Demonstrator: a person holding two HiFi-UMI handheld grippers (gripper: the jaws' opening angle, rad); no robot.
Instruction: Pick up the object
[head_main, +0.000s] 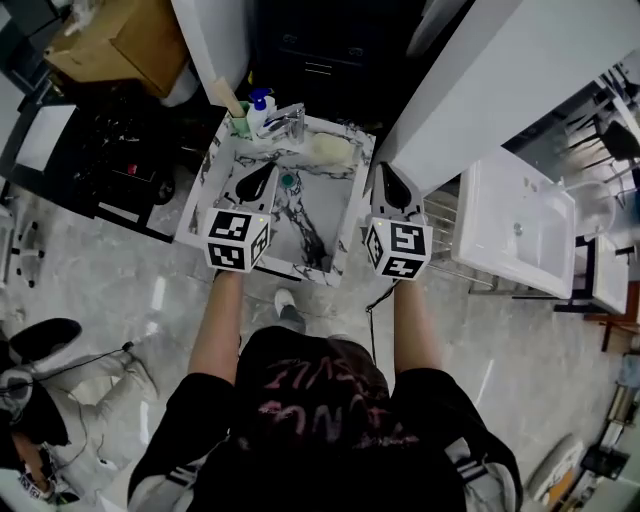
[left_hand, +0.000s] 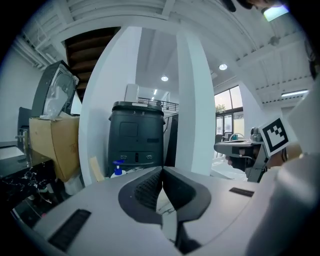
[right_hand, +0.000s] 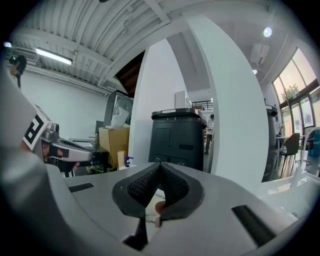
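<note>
A marble-patterned basin (head_main: 340, 255) stands below me in the head view. In it lie a pale yellow lump (head_main: 331, 150) at the far right and a small teal thing (head_main: 288, 181) near the middle. My left gripper (head_main: 268, 170) hangs over the basin's left part, just left of the teal thing, and its jaws are shut and empty (left_hand: 162, 169). My right gripper (head_main: 384, 170) is over the basin's right rim; its jaws meet at the tips with nothing between them (right_hand: 159, 163). Each gripper view looks level across the room and misses the basin's contents.
At the basin's far rim stand a blue-capped pump bottle (head_main: 260, 108), a metal tap (head_main: 286, 120) and a wooden stick (head_main: 228, 98). A black bin (left_hand: 136, 135) and a cardboard box (head_main: 120, 40) lie beyond. To the right are a white pillar (head_main: 500, 80) and a white sink (head_main: 515, 225).
</note>
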